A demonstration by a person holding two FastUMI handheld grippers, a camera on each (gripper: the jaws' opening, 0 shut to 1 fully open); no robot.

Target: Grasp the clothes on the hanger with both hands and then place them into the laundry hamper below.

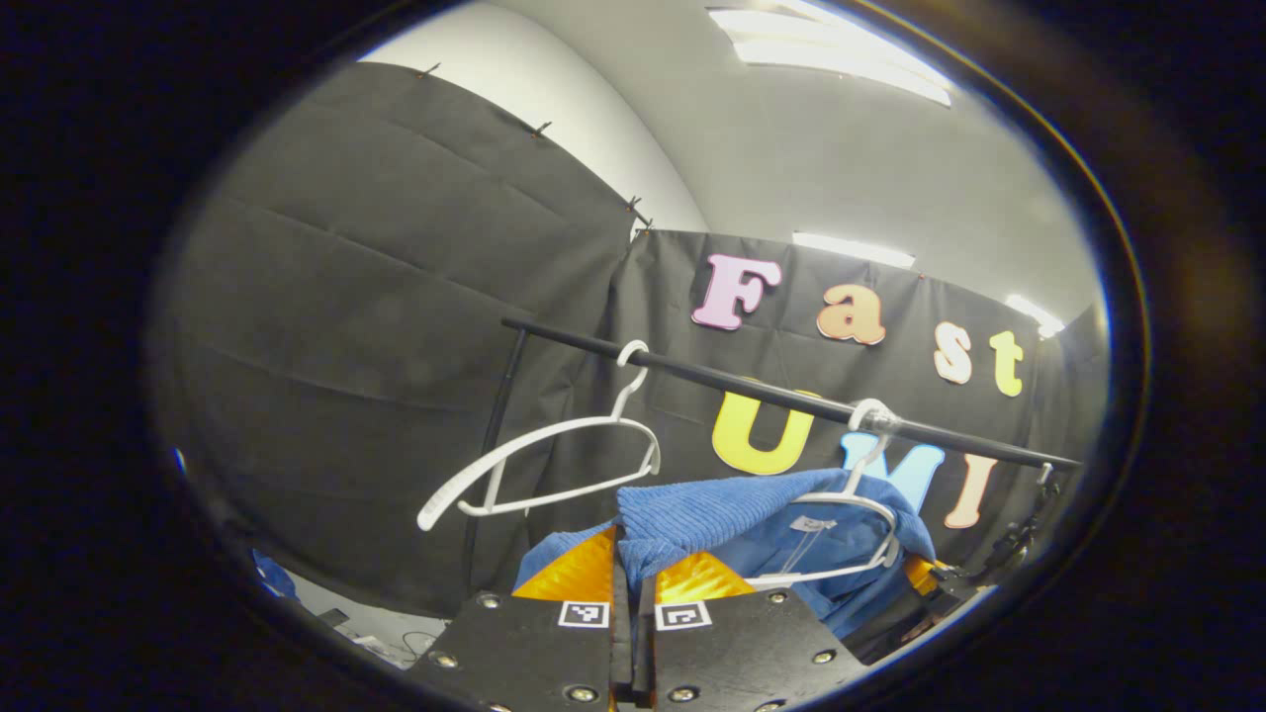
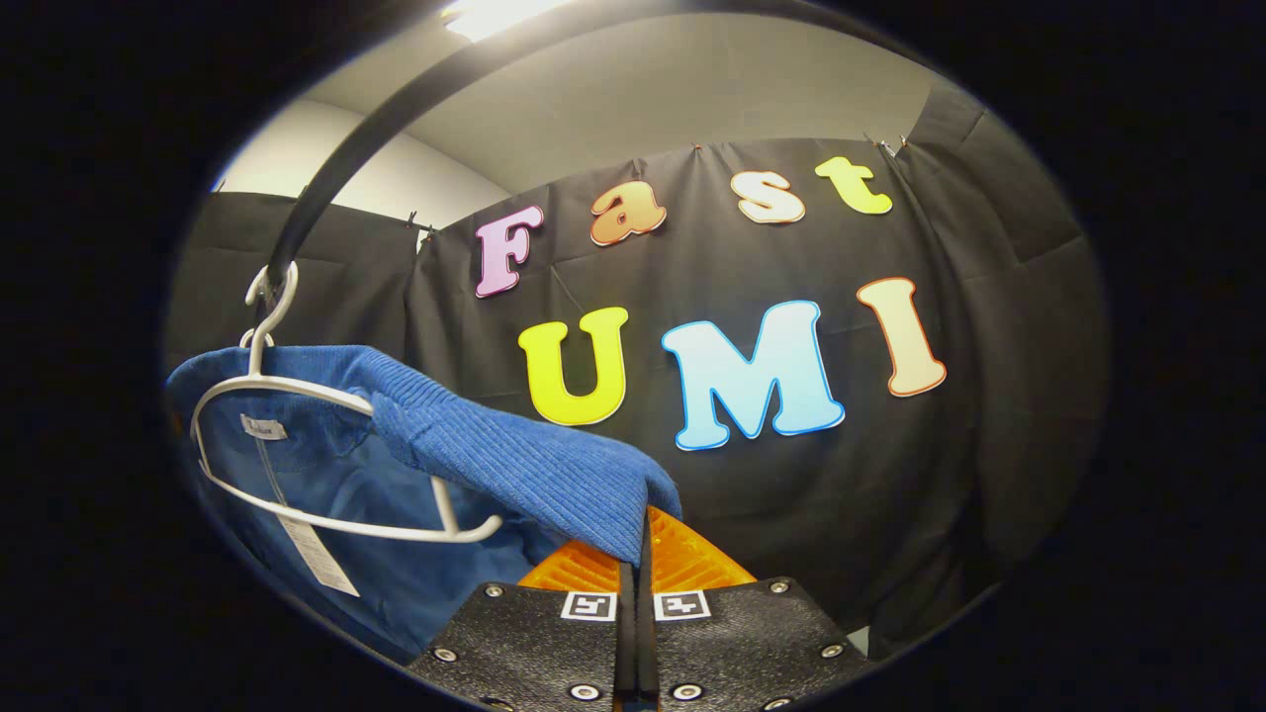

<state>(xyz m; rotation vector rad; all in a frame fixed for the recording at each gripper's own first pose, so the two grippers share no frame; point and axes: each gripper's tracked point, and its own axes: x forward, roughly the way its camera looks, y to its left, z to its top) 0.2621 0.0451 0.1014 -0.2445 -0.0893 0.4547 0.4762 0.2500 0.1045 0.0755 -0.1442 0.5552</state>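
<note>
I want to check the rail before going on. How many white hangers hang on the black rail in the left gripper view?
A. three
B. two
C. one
B: an empty hanger and the hanger carrying the blue garment both hook on the rail.

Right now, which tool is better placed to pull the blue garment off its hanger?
Probably the right tool. It pinches the ribbed edge of the blue garment right beside its white hanger. The left tool also pinches the ribbed edge, but that hanger is farther from it.
</note>
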